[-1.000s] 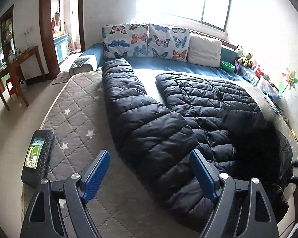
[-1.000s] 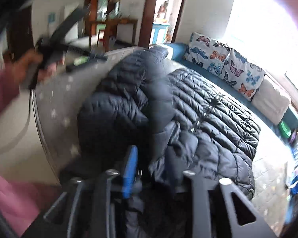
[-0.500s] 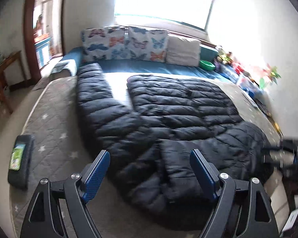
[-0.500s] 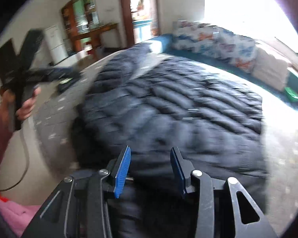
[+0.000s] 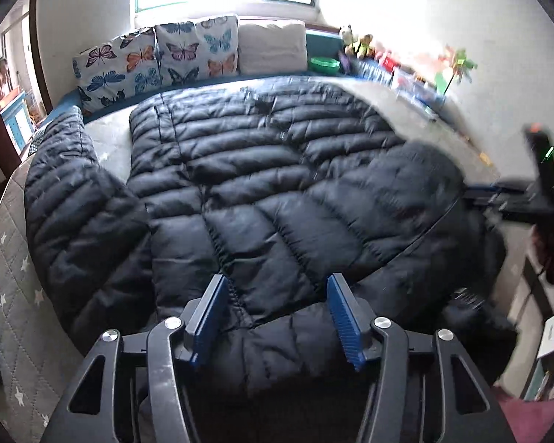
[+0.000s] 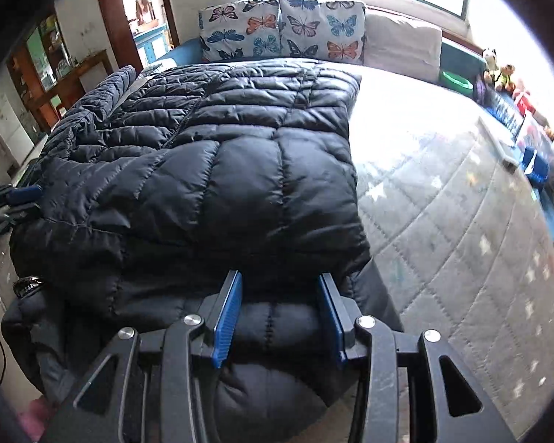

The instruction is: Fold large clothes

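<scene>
At the near edge of the bed (image 6: 461, 221) I have both grippers down on the hem of the black puffer coat (image 5: 277, 184). My right gripper (image 6: 277, 306) has a fat roll of the quilted hem wedged between its blue pads, which press into it, so I read that as a firm grip on the coat. My left gripper (image 5: 277, 317) is closing, with a puffy fold of the same hem lying between its jaws; the pads do not look seated on the fabric yet.

Beyond the grippers, the coat lies spread across the left half of the mattress, one side panel already turned over the body, its straight edge running toward the head of the bed. A sleeve (image 5: 74, 199) lies loose along the left edge. At the far edge sit the butterfly pillows (image 6: 280, 29).

I judge this as the start of the lengthwise fold: both near corners of the hem gathered. Next I need the left grip to finish, then both hands lifting together and carrying the hem toward the collar, keeping the bulky layers even so nothing slips out.
</scene>
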